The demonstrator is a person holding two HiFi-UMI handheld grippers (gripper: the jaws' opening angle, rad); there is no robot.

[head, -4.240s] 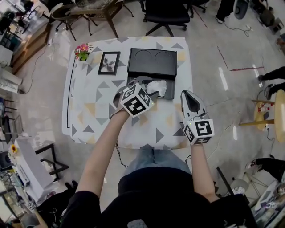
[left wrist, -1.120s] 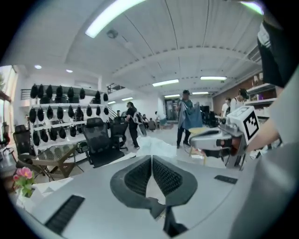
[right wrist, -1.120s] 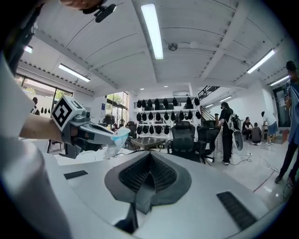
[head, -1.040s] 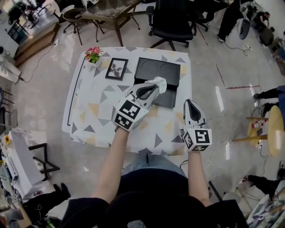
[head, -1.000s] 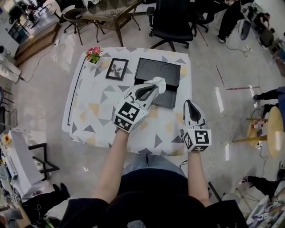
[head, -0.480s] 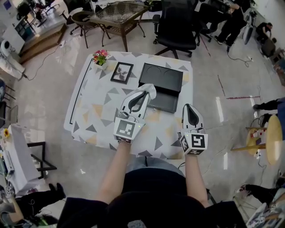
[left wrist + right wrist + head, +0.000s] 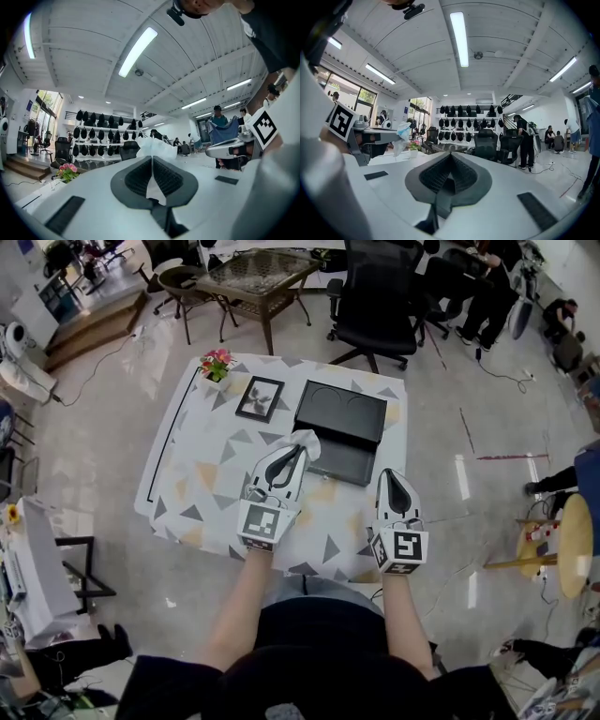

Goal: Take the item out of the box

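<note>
From where I stand, the left gripper [image 7: 298, 448] has its fingers pressed together on the crumpled white soft item [image 7: 307, 438], a fold of it pinched between the ribbed pads and the rest bunched above the tips [image 7: 157, 146]. A few seconds ago that gripper was reaching into the lower tray of the open black box [image 7: 345, 463], with the item lying inside. A second ago it had the item over the middle of the box and was slanted toward the right. Now it has swung back to the left and points nearly straight away from the person, so the item hangs in the air at the box's left edge, out of the tray. The right gripper [image 7: 392, 480] has hardly shifted: it sits by the front right of the table [image 7: 197, 465] covered in a triangle-patterned cloth, its fingers closed on nothing [image 7: 451, 157].
</note>
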